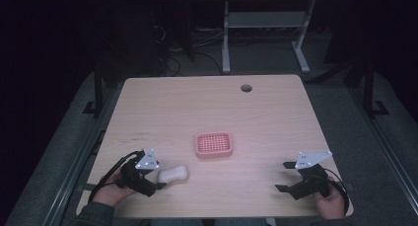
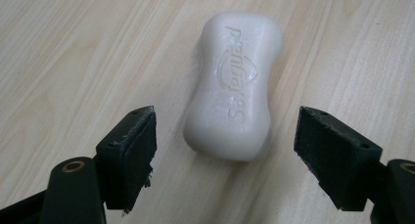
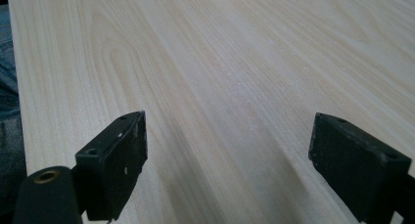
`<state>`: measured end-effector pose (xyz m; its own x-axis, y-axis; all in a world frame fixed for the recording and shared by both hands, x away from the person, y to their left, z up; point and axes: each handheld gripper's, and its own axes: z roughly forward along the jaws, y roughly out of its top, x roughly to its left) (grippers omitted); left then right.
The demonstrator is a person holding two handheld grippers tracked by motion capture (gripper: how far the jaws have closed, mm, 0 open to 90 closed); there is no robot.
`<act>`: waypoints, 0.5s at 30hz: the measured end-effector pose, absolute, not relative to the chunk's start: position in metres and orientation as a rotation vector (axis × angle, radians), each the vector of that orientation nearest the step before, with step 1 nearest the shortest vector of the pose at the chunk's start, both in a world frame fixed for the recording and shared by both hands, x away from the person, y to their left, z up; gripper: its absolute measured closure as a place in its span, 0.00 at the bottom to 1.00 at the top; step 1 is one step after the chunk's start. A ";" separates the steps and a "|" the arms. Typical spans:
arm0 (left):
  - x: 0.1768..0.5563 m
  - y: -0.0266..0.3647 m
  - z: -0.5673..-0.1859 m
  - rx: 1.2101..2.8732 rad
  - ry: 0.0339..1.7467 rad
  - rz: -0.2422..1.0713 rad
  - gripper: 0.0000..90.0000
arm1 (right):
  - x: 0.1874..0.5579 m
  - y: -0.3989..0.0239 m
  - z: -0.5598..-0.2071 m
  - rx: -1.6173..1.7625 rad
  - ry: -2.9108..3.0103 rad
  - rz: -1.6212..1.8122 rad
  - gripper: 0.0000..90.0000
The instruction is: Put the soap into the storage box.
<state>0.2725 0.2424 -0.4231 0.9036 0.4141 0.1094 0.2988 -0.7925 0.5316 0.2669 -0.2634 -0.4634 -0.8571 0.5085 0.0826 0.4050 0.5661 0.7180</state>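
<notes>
A white bar of soap (image 1: 173, 174) lies flat on the wooden table (image 1: 207, 107) near its front left. In the left gripper view the soap (image 2: 234, 87) has an embossed brand name and its near end sits between the jaw tips. My left gripper (image 1: 158, 179) (image 2: 225, 145) is open around that end, its pads (image 2: 139, 150) apart from the soap. A pink soap dish (image 1: 214, 145) with a gridded floor stands at the table's middle. My right gripper (image 1: 285, 176) (image 3: 227, 160) is open at the front right over bare wood, holding nothing.
A round cable hole (image 1: 246, 88) sits near the table's far edge. Beyond the table stand a white desk frame (image 1: 266, 33) and cables on a dark floor. The table's edge (image 3: 17, 87) shows at the left of the right gripper view.
</notes>
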 end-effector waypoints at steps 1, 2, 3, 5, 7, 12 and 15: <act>0.273 0.242 -0.423 2.546 0.513 0.297 0.26 | 0.267 -0.263 -0.463 0.779 2.660 1.168 0.16; 0.273 0.241 -0.424 2.556 0.507 0.300 0.26 | 0.267 -0.263 -0.463 0.784 2.662 1.167 0.16; 0.273 0.240 -0.424 2.555 0.509 0.292 0.26 | 0.267 -0.263 -0.463 0.783 2.661 1.167 0.16; 0.273 0.239 -0.424 2.556 0.509 0.290 0.26 | 0.267 -0.263 -0.463 0.779 2.659 1.169 0.16; 0.274 0.237 -0.424 2.560 0.501 0.290 0.25 | 0.267 -0.263 -0.463 0.780 2.660 1.167 0.16; 0.276 0.234 -0.424 2.576 0.486 0.286 0.26 | 0.267 -0.264 -0.463 0.779 2.659 1.169 0.16; 0.279 0.230 -0.425 2.584 0.477 0.279 0.26 | 0.266 -0.264 -0.463 0.780 2.657 1.170 0.16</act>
